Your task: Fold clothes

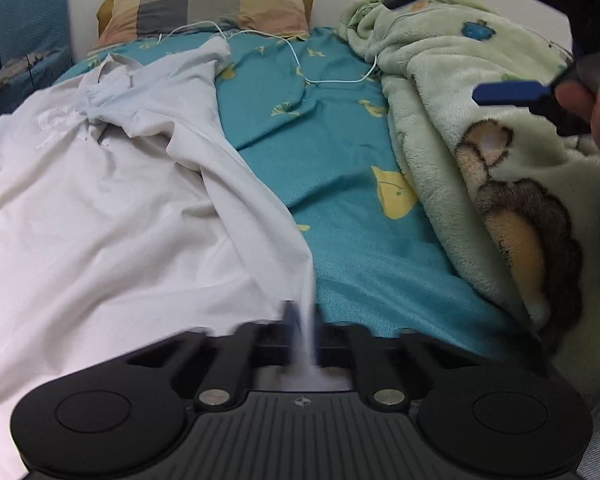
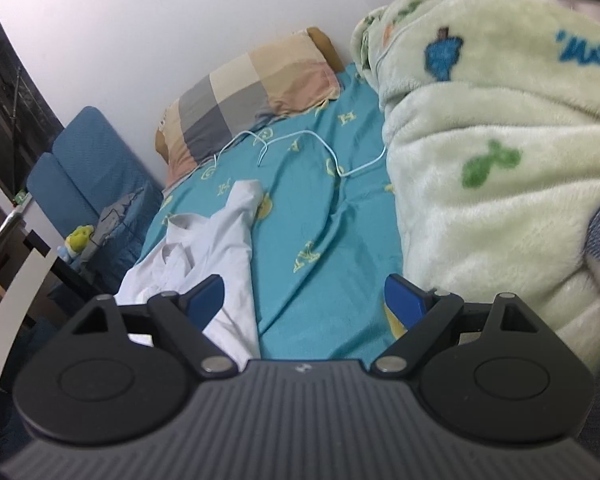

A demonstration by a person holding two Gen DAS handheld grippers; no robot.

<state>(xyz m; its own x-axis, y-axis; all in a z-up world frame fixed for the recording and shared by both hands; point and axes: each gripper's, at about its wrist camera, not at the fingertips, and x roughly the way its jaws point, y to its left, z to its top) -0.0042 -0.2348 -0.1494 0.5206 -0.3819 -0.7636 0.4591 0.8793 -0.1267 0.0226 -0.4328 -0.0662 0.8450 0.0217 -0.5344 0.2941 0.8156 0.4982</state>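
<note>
Two grippers: left gripper (image 1: 302, 328) clenches the white shirt's (image 1: 112, 200) hem; right gripper (image 2: 304, 300) gapes, empty, beside it.

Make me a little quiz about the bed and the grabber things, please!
1. True or false: the left gripper is shut on the white shirt.
2. Which is open with nothing between its fingers? A) left gripper B) right gripper
3. What thin thing lies on the teal sheet near the pillow?

Key: 1 true; 2 B; 3 a white cable.
</note>
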